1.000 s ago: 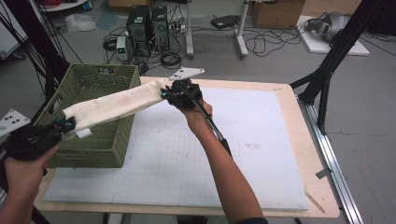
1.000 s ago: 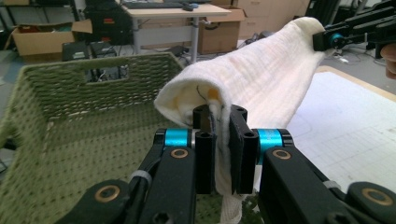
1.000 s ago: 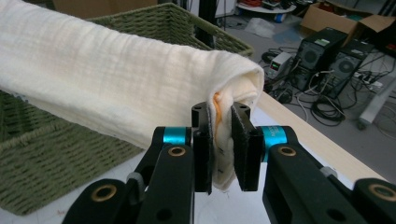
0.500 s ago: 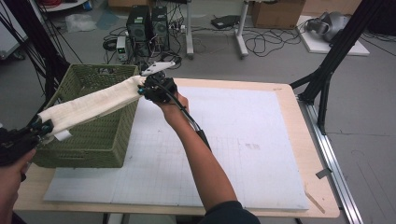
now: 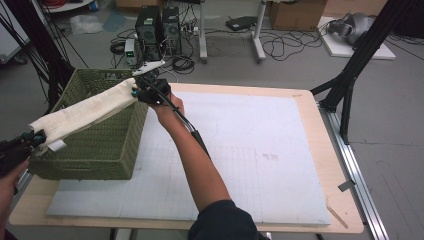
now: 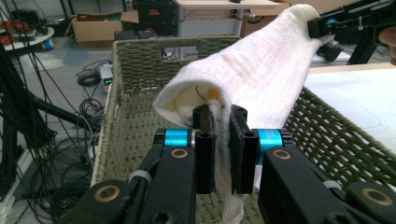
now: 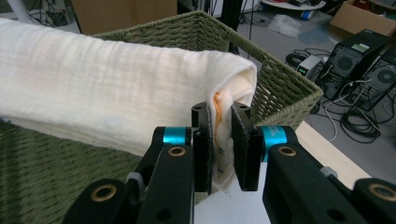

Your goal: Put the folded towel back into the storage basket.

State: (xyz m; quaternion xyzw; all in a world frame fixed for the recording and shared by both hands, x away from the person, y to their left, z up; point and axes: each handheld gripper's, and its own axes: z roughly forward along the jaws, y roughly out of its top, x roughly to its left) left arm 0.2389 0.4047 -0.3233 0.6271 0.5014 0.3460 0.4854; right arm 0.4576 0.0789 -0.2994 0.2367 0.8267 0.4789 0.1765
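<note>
Cloth (image 5: pixel 82 113), folded into a long cream roll, hangs stretched between my two claws above the green wicker basket (image 5: pixel 100 150), clear of its rim. My left claw (image 5: pixel 35 138) pinches one end at the basket's near left corner; in the left gripper view the jaws press on a fold of it (image 6: pixel 219 140). My right claw (image 5: pixel 136 92) pinches the other end over the basket's far right corner, the jaws tight on the fabric (image 7: pixel 223 140). The basket sits on the left edge of the surface (image 5: pixel 305 220), beside the white mat (image 5: pixel 240 150). Computer towers (image 5: pixel 159 25) and cables lie on the floor beyond. My right arm reaches forward across the mat, sleeve at the bottom; my left hand stays low at the left edge.
</note>
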